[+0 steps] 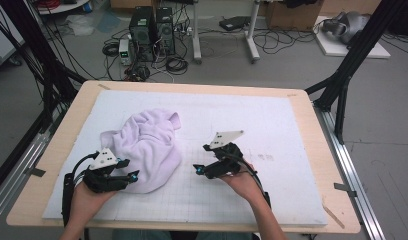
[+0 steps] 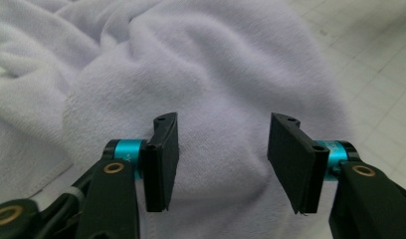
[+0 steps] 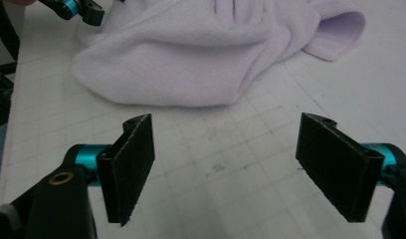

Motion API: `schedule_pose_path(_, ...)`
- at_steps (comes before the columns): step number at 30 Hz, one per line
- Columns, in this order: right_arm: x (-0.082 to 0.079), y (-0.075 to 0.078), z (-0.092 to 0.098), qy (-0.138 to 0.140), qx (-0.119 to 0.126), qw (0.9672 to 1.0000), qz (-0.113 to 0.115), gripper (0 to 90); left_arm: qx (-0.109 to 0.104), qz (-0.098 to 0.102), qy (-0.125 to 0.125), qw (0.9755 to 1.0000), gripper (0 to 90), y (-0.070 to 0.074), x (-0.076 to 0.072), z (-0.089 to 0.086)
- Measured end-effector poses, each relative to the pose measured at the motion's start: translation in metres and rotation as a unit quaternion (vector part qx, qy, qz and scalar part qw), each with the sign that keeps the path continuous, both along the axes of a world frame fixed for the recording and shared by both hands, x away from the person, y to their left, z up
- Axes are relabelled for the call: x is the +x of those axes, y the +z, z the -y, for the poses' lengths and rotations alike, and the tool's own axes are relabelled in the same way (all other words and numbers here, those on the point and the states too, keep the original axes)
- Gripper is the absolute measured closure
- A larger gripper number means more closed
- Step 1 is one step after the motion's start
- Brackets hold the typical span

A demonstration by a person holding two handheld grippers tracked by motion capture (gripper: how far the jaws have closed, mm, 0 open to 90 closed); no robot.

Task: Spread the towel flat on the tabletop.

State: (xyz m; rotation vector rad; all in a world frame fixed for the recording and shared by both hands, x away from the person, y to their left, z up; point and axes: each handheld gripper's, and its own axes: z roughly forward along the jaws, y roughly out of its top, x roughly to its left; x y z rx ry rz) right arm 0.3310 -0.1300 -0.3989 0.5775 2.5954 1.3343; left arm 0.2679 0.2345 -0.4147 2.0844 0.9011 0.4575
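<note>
High view: gridded white mat on wooden table (cables behind).

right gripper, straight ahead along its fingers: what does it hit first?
Probably the lavender towel. The right gripper is open over bare gridded mat, and the towel's near edge lies ahead along its line. If it is angled down steeply, it would meet the mat first; depth is unclear.

both grippers, left gripper and right gripper, are black with flat rectangular pads, turquoise collars, brass-coloured screws, grey three-cornered top plates and trailing black cables.
</note>
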Motion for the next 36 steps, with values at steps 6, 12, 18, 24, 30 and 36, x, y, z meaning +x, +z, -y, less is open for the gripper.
schedule_pose_path(6, 0.015, -0.014, -0.034, 0.022, -0.019, 0.9996, -0.001, 32.6, 0.004, -0.011, 0.011, 0.9999, 51.5, -0.017, 0.010, -0.004)
schedule_pose_path(12, 0.033, -0.037, -0.061, 0.026, -0.022, 0.9992, -0.021, 40.3, 0.007, -0.014, 0.008, 0.9998, 67.6, -0.024, 0.012, -0.002)
schedule_pose_path(18, 0.039, -0.050, -0.080, 0.042, -0.024, 0.9985, -0.027, 64.4, -0.004, -0.023, -0.003, 0.9997, 79.2, -0.023, 0.015, -0.004)
schedule_pose_path(24, 0.035, -0.041, -0.075, 0.055, -0.029, 0.9979, -0.018, 81.0, -0.017, -0.015, -0.008, 0.9997, 84.6, -0.015, 0.011, -0.004)
schedule_pose_path(30, 0.010, -0.016, -0.033, 0.051, -0.007, 0.9987, -0.003, 81.6, -0.029, -0.003, -0.027, 0.9992, 86.6, -0.004, -0.001, 0.003)
schedule_pose_path(36, -0.013, -0.009, -0.006, 0.047, -0.011, 0.9988, 0.005, 82.2, -0.027, 0.010, -0.056, 0.9980, 86.6, 0.005, -0.019, 0.023)
